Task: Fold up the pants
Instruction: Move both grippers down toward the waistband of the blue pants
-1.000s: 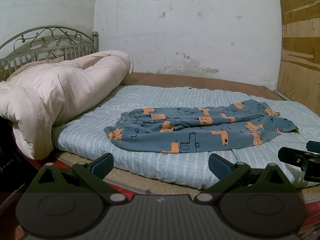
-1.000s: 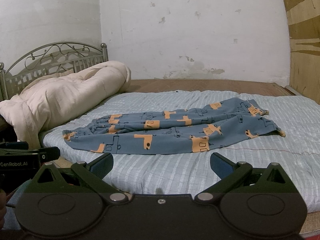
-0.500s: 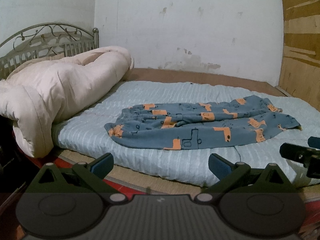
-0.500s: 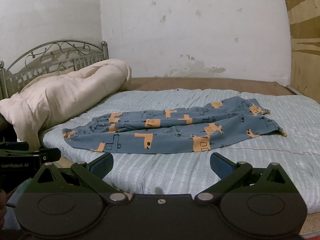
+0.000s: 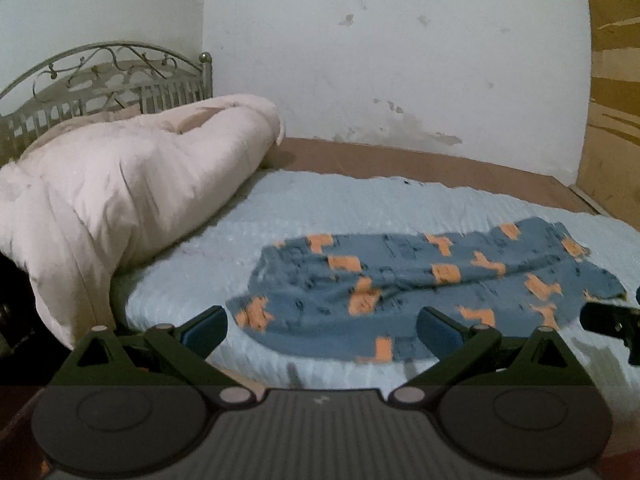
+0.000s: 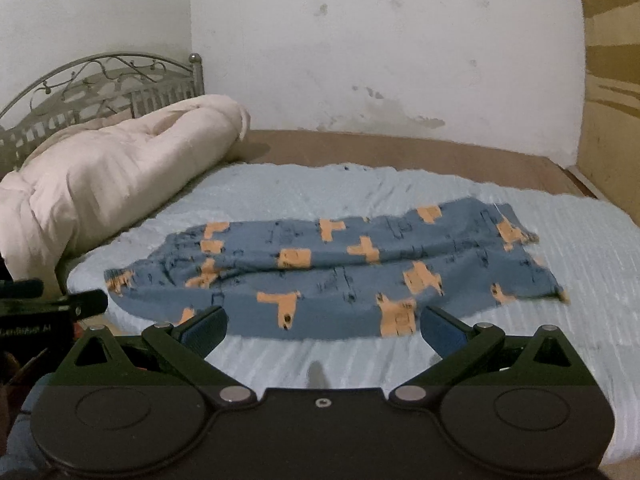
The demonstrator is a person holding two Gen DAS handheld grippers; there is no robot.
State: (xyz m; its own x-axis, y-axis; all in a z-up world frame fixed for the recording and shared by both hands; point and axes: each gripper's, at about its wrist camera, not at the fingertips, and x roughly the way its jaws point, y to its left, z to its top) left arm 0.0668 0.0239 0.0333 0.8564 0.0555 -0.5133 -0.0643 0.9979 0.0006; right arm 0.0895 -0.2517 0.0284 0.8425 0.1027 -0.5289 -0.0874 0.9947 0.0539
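Note:
Blue pants with orange patches point(image 5: 420, 292) lie spread on a pale blue mattress point(image 5: 340, 200), waist end to the left, leg ends to the right. They also show in the right wrist view point(image 6: 332, 276). My left gripper point(image 5: 322, 330) is open and empty, just short of the pants' near edge by the waist end. My right gripper point(image 6: 322, 326) is open and empty, at the near edge by the middle of the legs. Each gripper shows at the edge of the other's view.
A rolled cream quilt point(image 5: 120, 184) lies at the left against a metal headboard point(image 5: 104, 80). A white wall stands behind the bed. A wooden panel point(image 5: 612, 120) is at the right. Brown bed boards point(image 6: 400, 148) show beyond the mattress.
Both grippers have moved forward toward the bed and closer to the pants. The pants have not moved. Both stay open.

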